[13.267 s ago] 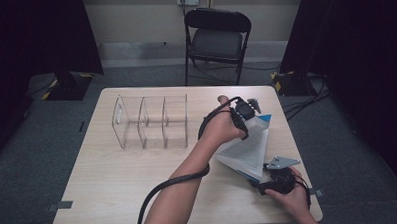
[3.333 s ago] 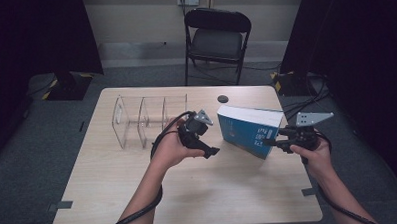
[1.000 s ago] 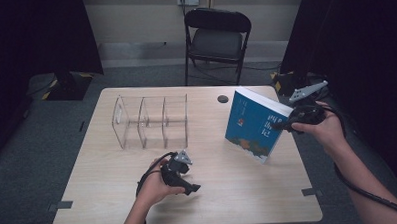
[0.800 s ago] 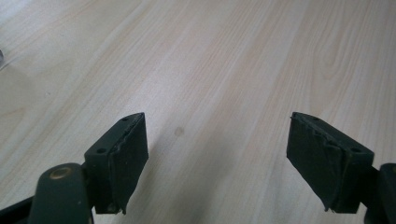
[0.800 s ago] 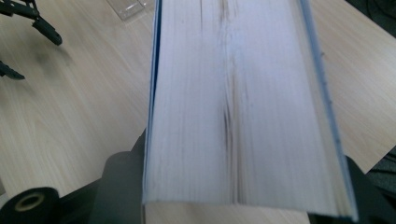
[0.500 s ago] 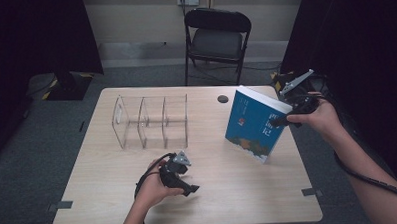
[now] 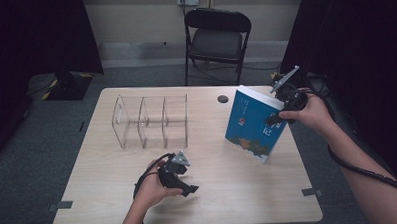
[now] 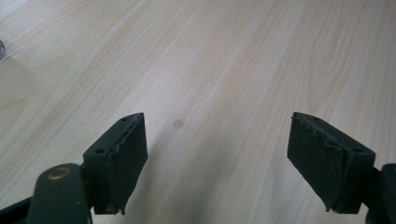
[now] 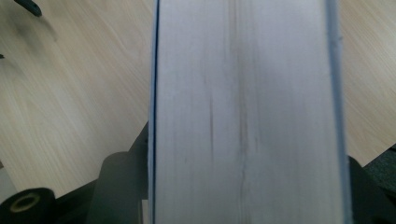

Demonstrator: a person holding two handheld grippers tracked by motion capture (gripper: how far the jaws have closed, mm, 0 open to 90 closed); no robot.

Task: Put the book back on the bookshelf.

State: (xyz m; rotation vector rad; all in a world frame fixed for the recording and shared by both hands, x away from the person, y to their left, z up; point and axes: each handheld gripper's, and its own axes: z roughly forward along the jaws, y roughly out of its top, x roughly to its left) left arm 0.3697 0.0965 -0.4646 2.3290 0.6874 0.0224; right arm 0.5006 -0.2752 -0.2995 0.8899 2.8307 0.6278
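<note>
Book (image 7: 253, 124) stands tilted on its lower corner at your right side of the table (image 7: 239, 190), tipped a little steeper than half a second ago.
Your right gripper (image 7: 276, 120) clenches its upper edge, the pale page block (image 9: 243, 112) smooth between the jaws. Your left gripper (image 8: 215, 163) hasn't moved, jaws spread wide over bare woodgrain, near the clear acrylic rack (image 7: 152, 121).
</note>
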